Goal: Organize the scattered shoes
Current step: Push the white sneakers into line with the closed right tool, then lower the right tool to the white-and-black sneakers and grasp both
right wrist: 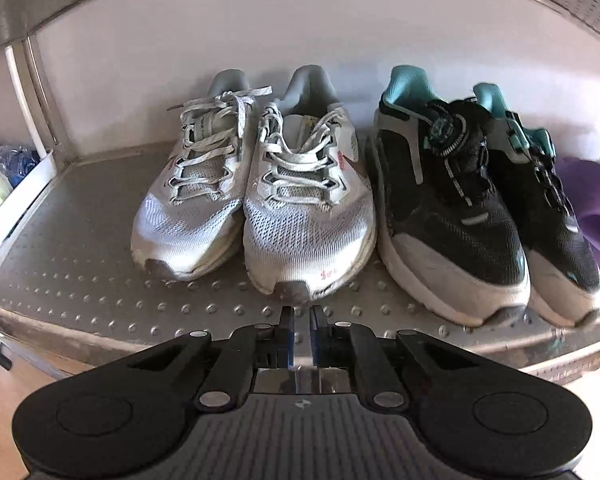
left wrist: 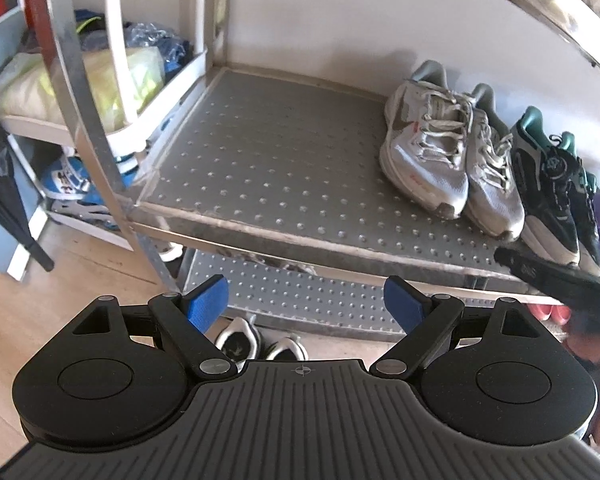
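Right gripper [right wrist: 300, 322], clenched on nothing, hangs just before the white sneakers [right wrist: 256, 200] paired on the shelf [right wrist: 80, 240]; left gripper [left wrist: 306, 304] gapes empty. Placing looks finished; next comes fetching the floor shoes [left wrist: 260, 344].

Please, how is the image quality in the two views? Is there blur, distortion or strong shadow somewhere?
Left wrist view: fisheye bends the metal shelf frame into curves; a dark blurred object smears at the right edge. Right wrist view: the white mesh laced sneakers are sharp, the black and teal sneakers slightly soft, and the studded grey shelf curves.
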The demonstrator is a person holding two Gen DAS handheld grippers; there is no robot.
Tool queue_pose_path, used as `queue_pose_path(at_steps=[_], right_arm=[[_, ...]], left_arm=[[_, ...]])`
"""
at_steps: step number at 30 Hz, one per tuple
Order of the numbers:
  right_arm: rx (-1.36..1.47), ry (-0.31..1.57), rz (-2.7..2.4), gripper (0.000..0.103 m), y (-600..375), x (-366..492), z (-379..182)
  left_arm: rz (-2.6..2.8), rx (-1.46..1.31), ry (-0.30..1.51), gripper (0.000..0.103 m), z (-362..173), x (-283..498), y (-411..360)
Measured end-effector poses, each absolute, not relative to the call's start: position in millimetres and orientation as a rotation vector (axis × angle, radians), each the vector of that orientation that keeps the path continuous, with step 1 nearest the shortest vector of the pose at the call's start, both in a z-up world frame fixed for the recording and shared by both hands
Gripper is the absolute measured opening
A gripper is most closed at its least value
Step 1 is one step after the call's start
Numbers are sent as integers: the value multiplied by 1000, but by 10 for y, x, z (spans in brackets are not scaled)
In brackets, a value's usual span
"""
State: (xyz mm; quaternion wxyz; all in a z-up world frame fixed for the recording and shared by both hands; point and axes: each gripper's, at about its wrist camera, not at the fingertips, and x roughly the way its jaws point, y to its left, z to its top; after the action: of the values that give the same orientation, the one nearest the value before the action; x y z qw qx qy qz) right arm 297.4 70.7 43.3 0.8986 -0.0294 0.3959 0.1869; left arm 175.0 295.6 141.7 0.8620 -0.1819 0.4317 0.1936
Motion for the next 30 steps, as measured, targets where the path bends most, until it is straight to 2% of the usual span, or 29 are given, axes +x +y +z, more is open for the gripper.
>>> queue_pose_path(at_steps=[3, 5, 6, 7, 11, 13, 15, 16, 17, 19, 20, 23, 25, 26, 30], right_arm=[[-39, 841, 528, 20, 780, 2666, 538], [-41, 881, 660, 38, 912, 2476, 511], [-45, 928, 719, 59, 1003, 2395, 438], [-46, 995, 759, 68, 1102, 2323, 320], [-95, 1257, 755, 70, 1478, 2176, -254], [-52, 1333, 718, 82, 1680, 2197, -535], [30, 1354, 675, 82, 1810, 2259, -716], [61, 1372, 672, 79, 1869, 2296, -798], [91, 1389, 668, 74, 1928, 2333, -881], [111, 1421, 651, 52, 2052, 2384, -1058], [90, 1434, 612, 51, 2164, 2415, -1212], [16, 1439, 520, 52, 2368, 2468, -1535], [36, 1452, 485, 66, 2426, 2508, -1700], [56, 1464, 475, 70, 2457, 2519, -1772], [11, 1444, 430, 72, 2680, 2526, -2030]], left_arm=[[443, -380, 919, 89, 1407, 1682, 3092], [473, -393, 926, 89, 1402, 1608, 3223], [485, -401, 927, 89, 1402, 1577, 3278], [496, -408, 925, 89, 1407, 1545, 3329], [530, -452, 910, 89, 1435, 1407, 3508], [526, -457, 904, 89, 1451, 1364, 3551], [527, -458, 901, 89, 1461, 1323, 3594], [528, -463, 902, 89, 1459, 1308, 3618], [528, -473, 903, 89, 1455, 1288, 3648], [530, -487, 904, 89, 1451, 1257, 3694], [530, -492, 906, 89, 1450, 1236, 3719], [532, -496, 905, 89, 1448, 1206, 3759], [535, -501, 908, 89, 1435, 1196, 3785], [537, -506, 910, 89, 1429, 1189, 3802], [541, -505, 916, 89, 1406, 1193, 3818]])
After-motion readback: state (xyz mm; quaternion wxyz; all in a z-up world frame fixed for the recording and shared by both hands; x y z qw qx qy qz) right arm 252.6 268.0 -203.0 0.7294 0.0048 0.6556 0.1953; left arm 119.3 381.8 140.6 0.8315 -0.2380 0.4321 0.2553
